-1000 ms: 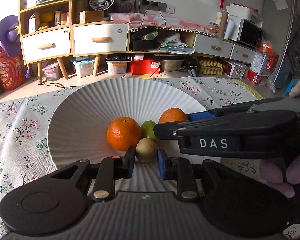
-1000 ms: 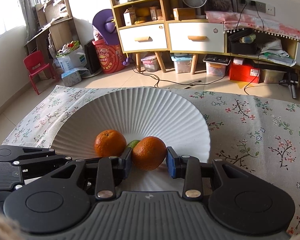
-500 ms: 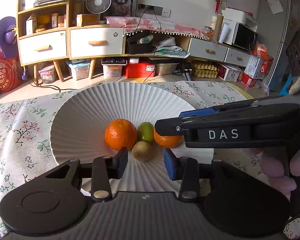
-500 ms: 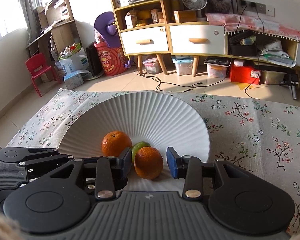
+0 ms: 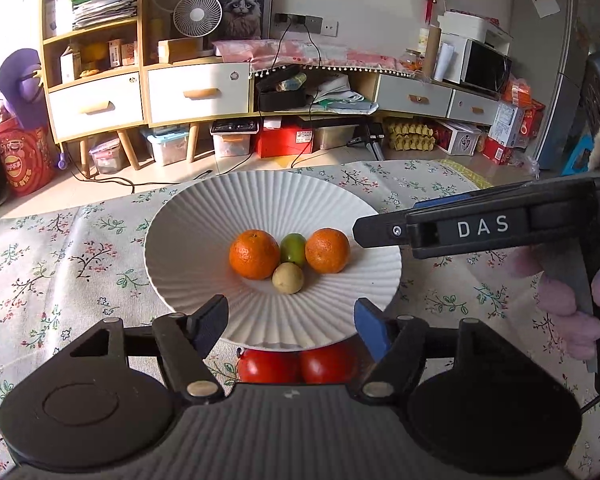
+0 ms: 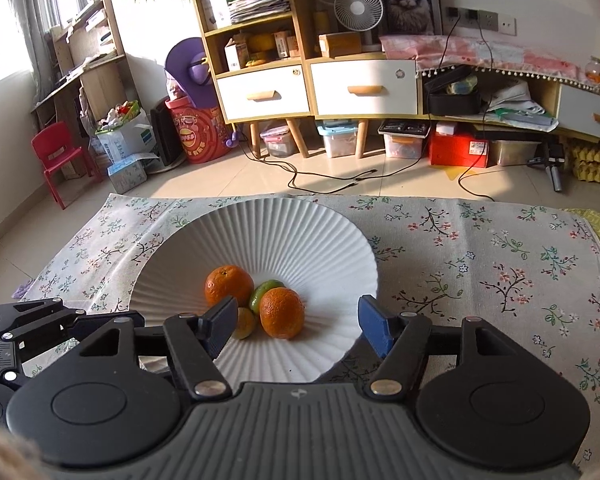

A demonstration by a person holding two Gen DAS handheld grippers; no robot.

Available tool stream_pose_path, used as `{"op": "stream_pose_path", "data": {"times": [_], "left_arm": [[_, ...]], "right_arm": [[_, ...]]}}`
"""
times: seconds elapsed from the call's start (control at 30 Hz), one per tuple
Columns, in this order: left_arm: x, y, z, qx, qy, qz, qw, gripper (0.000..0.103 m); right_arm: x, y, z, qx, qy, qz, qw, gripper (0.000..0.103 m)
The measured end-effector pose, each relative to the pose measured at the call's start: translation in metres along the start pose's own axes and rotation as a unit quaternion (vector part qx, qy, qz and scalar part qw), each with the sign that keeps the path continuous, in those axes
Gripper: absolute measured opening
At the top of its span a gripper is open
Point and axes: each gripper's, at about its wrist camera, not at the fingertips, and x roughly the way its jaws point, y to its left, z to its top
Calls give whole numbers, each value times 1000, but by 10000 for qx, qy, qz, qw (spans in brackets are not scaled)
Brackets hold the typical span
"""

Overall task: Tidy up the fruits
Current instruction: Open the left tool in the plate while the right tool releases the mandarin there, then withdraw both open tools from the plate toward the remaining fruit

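A white ribbed plate [image 5: 204, 236] [image 6: 320, 240] on the flowered cloth holds two oranges [image 5: 254, 254] [image 5: 327, 250], a green fruit [image 5: 293, 249] and a small yellow-brown fruit [image 5: 287, 278]. The right wrist view shows the same oranges [image 6: 229, 285] [image 6: 281, 313] and the green fruit [image 6: 265, 292]. My left gripper [image 5: 292, 320] is open and empty, back over the plate's near rim. My right gripper [image 6: 296, 322] is open and empty, just behind the fruit; it shows from the side in the left wrist view [image 5: 384, 228]. Two red fruits [image 5: 296, 366] lie on the cloth under my left gripper.
The flowered cloth [image 6: 480, 264] runs wide to the right of the plate. The table's far edge drops to a tiled floor [image 6: 340, 172] with cables, boxes and wooden cabinets [image 6: 320, 84] beyond.
Both grippers opened, let go of their fruit on the plate and drew back. The small yellow-brown fruit and the right orange now rest among the others. Two red fruits came into view.
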Motion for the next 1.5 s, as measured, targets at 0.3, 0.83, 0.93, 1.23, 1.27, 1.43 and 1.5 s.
{"op": "stream_pose_path", "data": {"times": [0.3, 0.83, 0.93, 1.23, 1.27, 1.43, 1.5], "left_arm": [[-24, -1, -11, -34, 9, 94, 9999, 86], [-45, 5, -49, -211, 135, 327, 9991, 97], [-45, 7, -52, -234, 208, 377, 9988, 97], [-43, 15, -67, -258, 319, 512, 9978, 97], [-42, 15, -68, -248, 318, 520, 9978, 97], [-35, 17, -77, -180, 298, 614, 9975, 97], [-31, 18, -80, -200, 265, 694, 9970, 97]], "right_arm": [[-23, 8, -8, 74, -28, -86, 9999, 82], [-32, 17, -38, 189, 146, -172, 9996, 98], [-32, 19, -42, 110, 215, -121, 9996, 98], [-33, 31, -60, -116, 224, 8, 9997, 102], [-33, 31, -62, -123, 237, 6, 9996, 102], [-30, 30, -70, -207, 292, -10, 9994, 102], [-29, 28, -72, -236, 288, -29, 9993, 102]]}}
